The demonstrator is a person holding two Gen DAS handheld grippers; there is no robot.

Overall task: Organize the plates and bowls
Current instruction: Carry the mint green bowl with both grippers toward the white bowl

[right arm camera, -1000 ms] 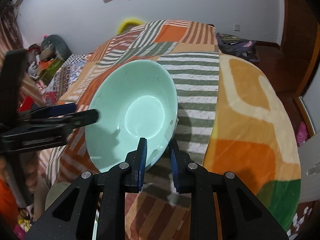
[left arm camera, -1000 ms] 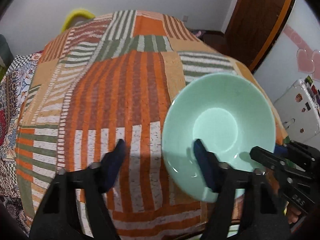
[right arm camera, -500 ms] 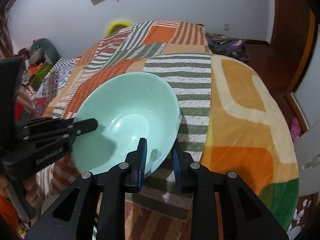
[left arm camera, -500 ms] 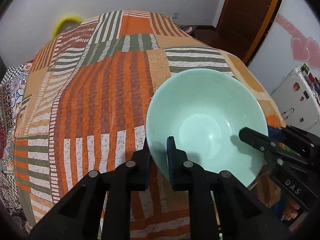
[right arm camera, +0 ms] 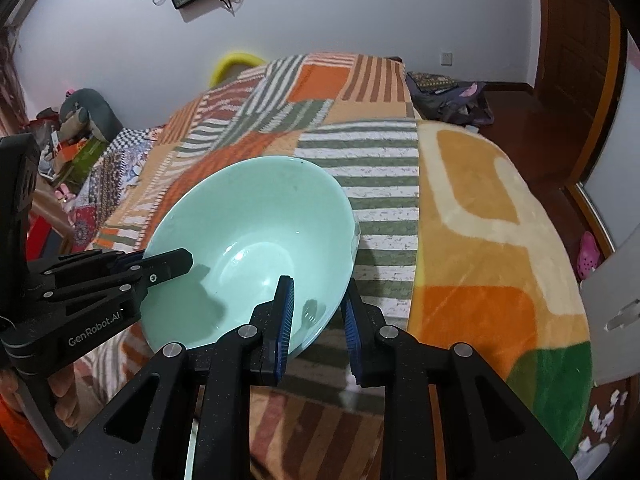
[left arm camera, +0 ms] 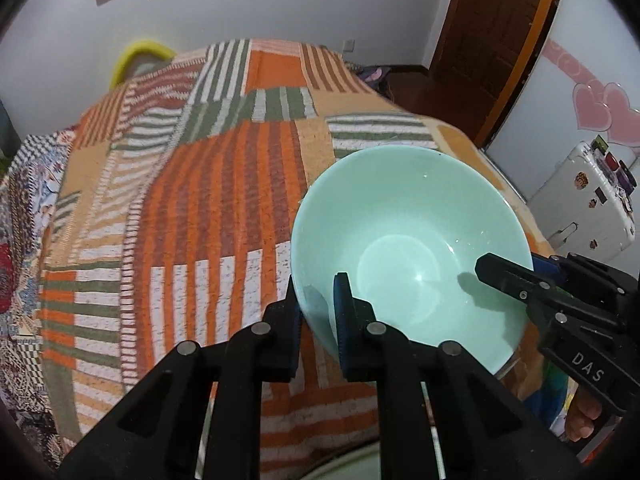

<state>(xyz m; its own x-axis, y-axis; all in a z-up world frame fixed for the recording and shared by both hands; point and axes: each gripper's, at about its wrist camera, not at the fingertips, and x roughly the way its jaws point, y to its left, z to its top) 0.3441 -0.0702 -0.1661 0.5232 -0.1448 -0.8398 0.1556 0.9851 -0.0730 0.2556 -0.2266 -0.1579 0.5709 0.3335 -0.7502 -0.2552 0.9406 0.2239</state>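
A mint-green bowl (left arm camera: pixel 408 240) hangs over the striped bedspread (left arm camera: pixel 200 208), held by both grippers. My left gripper (left arm camera: pixel 318 316) is shut on its near left rim, one finger inside the bowl and one outside. In the right wrist view the same bowl (right arm camera: pixel 256 236) fills the centre, and my right gripper (right arm camera: pixel 320 308) is shut on its near right rim. Each gripper shows in the other's view: the right one (left arm camera: pixel 516 280) at the bowl's right edge, the left one (right arm camera: pixel 160 268) reaching in from the left.
The patchwork blanket covers a bed. A white suitcase (left arm camera: pixel 588 208) and a wooden door (left arm camera: pixel 492 40) stand to the right. A bag (right arm camera: pixel 448 96) lies on the floor beyond the bed, with clutter (right arm camera: pixel 72 136) at the left. A pale green sliver (left arm camera: pixel 352 460) shows under the grippers.
My left gripper, open a second ago with one finger inside the bowl, has shut on the rim. The bowl has tipped from steeply tilted to nearly level and risen a little.
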